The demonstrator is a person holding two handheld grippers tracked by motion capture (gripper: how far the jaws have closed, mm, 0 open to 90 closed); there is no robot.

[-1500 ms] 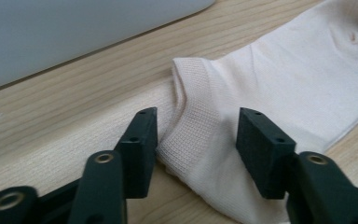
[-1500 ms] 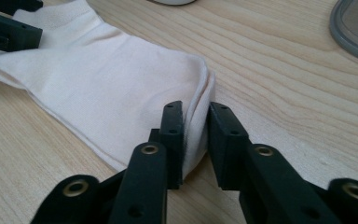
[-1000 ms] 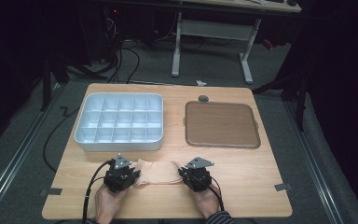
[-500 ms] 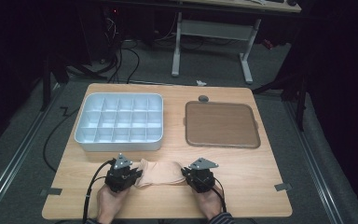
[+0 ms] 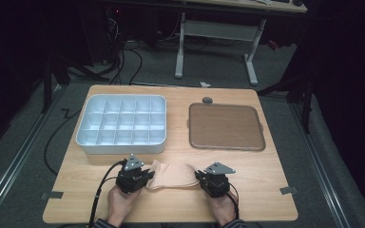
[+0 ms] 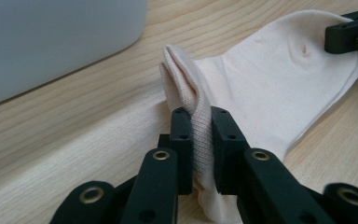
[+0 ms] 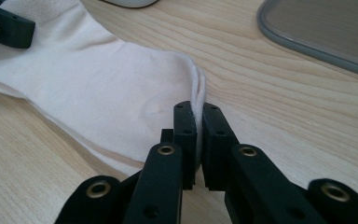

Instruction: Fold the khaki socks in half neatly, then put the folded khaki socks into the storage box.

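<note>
A pale cream sock (image 5: 171,175) lies near the front edge of the wooden table, stretched between both grippers. My left gripper (image 5: 147,177) grips its left end. In the left gripper view the jaws (image 6: 200,116) have just been closing and now pinch the ribbed cuff of the sock (image 6: 270,79). My right gripper (image 5: 198,177) holds the other end. In the right gripper view its jaws (image 7: 199,112) are shut on the sock's (image 7: 98,88) thin edge. Each gripper view also shows the other gripper's jaw tips clamped on the far end.
A white tray with several compartments (image 5: 121,124) stands behind the left gripper. A flat brown tray (image 5: 225,126) lies at the back right, with a small grey round thing (image 5: 207,100) behind it. Bare wood lies right of the right gripper.
My right gripper has shifted a little to the right with its end of the sock, so the sock lies longer and flatter. The left gripper has stayed in place.
</note>
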